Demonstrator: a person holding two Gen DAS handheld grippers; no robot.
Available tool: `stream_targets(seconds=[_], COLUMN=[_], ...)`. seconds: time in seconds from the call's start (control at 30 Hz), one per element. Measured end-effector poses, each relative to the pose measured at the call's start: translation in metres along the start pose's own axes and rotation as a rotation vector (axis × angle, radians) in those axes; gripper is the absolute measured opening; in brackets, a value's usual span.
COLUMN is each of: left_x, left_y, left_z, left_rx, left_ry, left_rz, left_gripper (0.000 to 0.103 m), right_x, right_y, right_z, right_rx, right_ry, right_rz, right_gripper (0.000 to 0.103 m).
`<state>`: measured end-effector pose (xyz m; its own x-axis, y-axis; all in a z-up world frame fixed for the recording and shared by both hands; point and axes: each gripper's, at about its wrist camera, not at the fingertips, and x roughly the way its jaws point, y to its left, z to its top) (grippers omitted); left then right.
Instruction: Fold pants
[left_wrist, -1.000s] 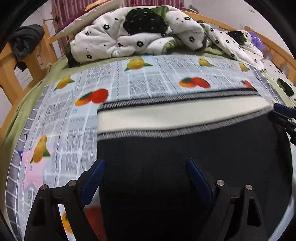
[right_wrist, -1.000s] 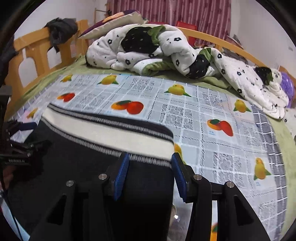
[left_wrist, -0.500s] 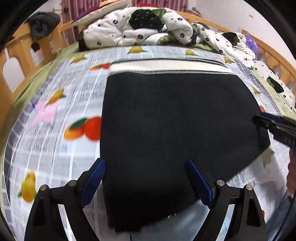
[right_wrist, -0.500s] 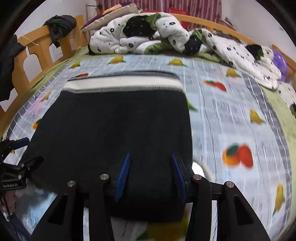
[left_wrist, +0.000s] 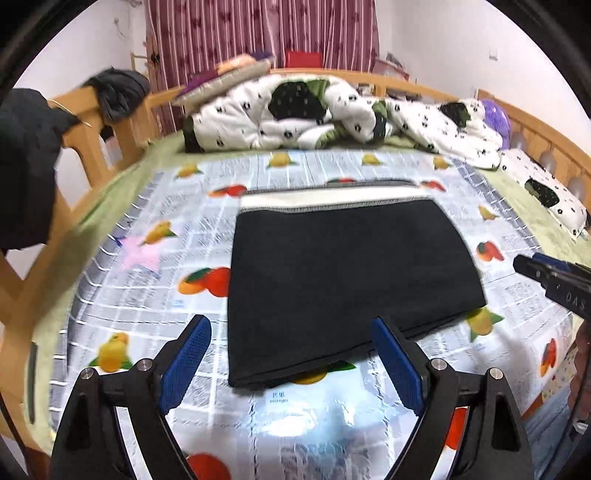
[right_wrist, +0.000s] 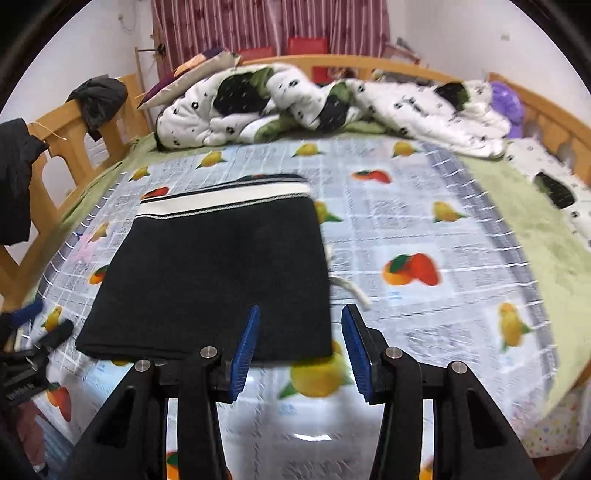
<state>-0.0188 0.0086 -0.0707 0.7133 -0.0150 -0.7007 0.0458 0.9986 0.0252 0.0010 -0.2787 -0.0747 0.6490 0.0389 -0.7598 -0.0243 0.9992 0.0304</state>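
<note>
Left tongs (left_wrist: 291, 354) wide apart, holding nothing; folded black pants (left_wrist: 343, 280) lie flat mid-bed on the fruit-print sheet (left_wrist: 147, 288), waistband toward the crumpled quilt (left_wrist: 332, 114); right tongs (right_wrist: 300, 345) likewise parted and clear. Folding appears complete; next, probably withdrawal.

Matt black knit pants (left_wrist: 343, 273), glossy tablecloth (left_wrist: 295, 417)

one folded pants (left_wrist: 343, 273), one quilt (left_wrist: 332, 110), two tools (left_wrist: 291, 354)
</note>
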Motion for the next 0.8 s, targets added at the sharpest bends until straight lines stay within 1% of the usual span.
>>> stream_targets(seconds=[0.07, 0.13, 0.2, 0.27, 0.3, 0.37, 0.43, 0.5, 0.6, 0.67, 0.8], left_x=[-0.017, -0.034, -0.045, -0.052, -0.055, -0.058, -0.065, -0.07, -0.074, -0.074, -0.073], left_y=[0.002, 0.004, 0.005, 0.007, 0.007, 0.007, 0.005, 0.002, 0.002, 0.004, 0.005], left_z=[0.001, 0.001, 0.0, -0.003, -0.004, -0.004, -0.005, -0.006, -0.006, -0.007, -0.009], left_rx=[-0.014, -0.025, -0.034, -0.053, -0.061, -0.076, -0.061, -0.053, -0.05, -0.052, -0.062], left_ry=[-0.022, -0.059, -0.078, -0.083, -0.078, -0.074, -0.092, -0.116, -0.13, -0.132, -0.122], left_rz=[-0.003, 0.002, 0.007, 0.001, -0.003, -0.016, 0.004, 0.027, 0.017, 0.025, 0.016], left_gripper=[0.089, 0.089, 0.089, 0.089, 0.089, 0.089, 0.089, 0.089, 0.089, 0.089, 0.089], right_x=[-0.017, -0.032, -0.046, -0.06, -0.065, -0.075, -0.079, -0.081, -0.086, -0.088, -0.089], right_y=[0.002, 0.002, 0.002, 0.002, 0.003, 0.007, 0.013, 0.016, 0.022, 0.026, 0.026], right_z=[0.0, -0.001, -0.001, -0.004, -0.005, -0.007, -0.009, -0.01, -0.012, -0.014, -0.019], right_rx=[-0.018, -0.009, 0.014, 0.032, 0.036, 0.025, 0.009, 0.004, -0.022, -0.043, -0.038], right_ry=[-0.01, -0.033, -0.058, -0.095, -0.115, -0.144, -0.139, -0.13, -0.131, -0.132, -0.124], right_rz=[0.008, -0.009, -0.012, 0.021, 0.022, -0.007, -0.043, -0.068, -0.079, -0.093, -0.083], right_gripper=[0.046, 0.047, 0.057, 0.084, 0.087, 0.093, 0.095, 0.095, 0.095, 0.095, 0.095])
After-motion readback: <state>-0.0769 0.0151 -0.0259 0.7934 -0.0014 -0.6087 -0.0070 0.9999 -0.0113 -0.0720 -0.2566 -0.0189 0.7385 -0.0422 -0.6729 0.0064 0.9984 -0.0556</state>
